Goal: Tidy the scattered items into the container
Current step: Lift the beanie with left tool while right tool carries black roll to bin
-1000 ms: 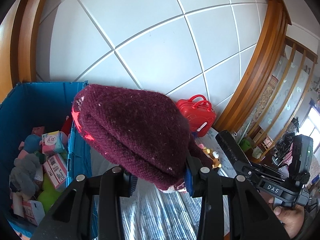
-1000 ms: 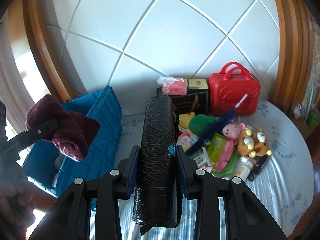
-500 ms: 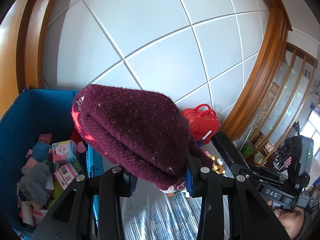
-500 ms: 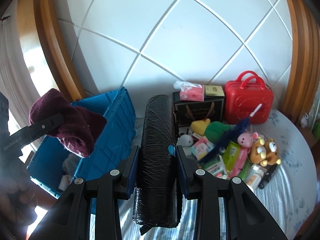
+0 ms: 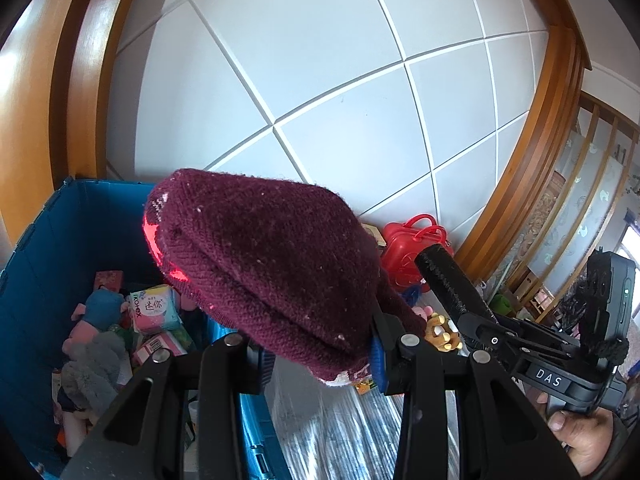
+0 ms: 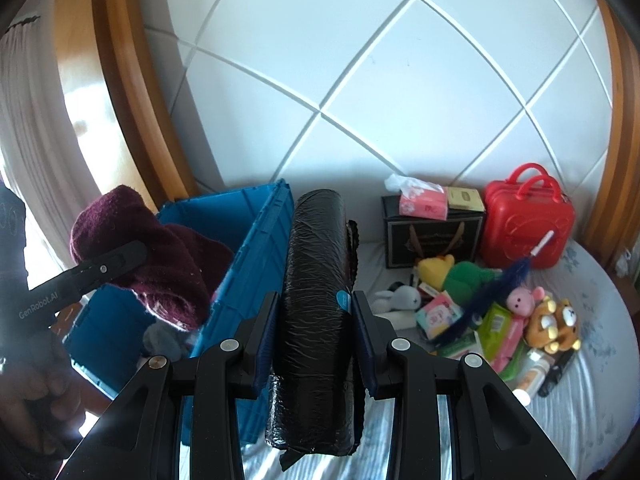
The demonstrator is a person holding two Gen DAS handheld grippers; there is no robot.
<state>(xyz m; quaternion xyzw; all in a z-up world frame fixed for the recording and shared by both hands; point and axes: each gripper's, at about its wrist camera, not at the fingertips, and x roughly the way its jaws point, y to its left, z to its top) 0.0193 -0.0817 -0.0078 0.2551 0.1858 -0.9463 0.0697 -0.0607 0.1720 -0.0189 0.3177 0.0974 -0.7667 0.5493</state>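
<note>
My left gripper (image 5: 320, 356) is shut on a maroon knit hat (image 5: 264, 264) and holds it in the air over the right wall of the blue crate (image 5: 44, 240). The hat also shows in the right wrist view (image 6: 160, 260) above the crate (image 6: 256, 240). My right gripper (image 6: 314, 320) is shut on a black plastic-wrapped roll (image 6: 316, 280), held upright just right of the crate. The roll shows in the left wrist view (image 5: 448, 284). The crate holds several packets and plush toys (image 5: 104, 344).
On the bed at the right lie several plush toys (image 6: 552, 320), packets (image 6: 436, 312), a blue feather duster (image 6: 492, 292), a black box with tissues (image 6: 432, 236) and a red case (image 6: 528, 220). A white panelled headboard (image 6: 360, 80) stands behind.
Both grippers have moved left toward the crate with their loads. The hat now hangs closer over the crate's opening, and more of the crate's inside shows in the left wrist view.
</note>
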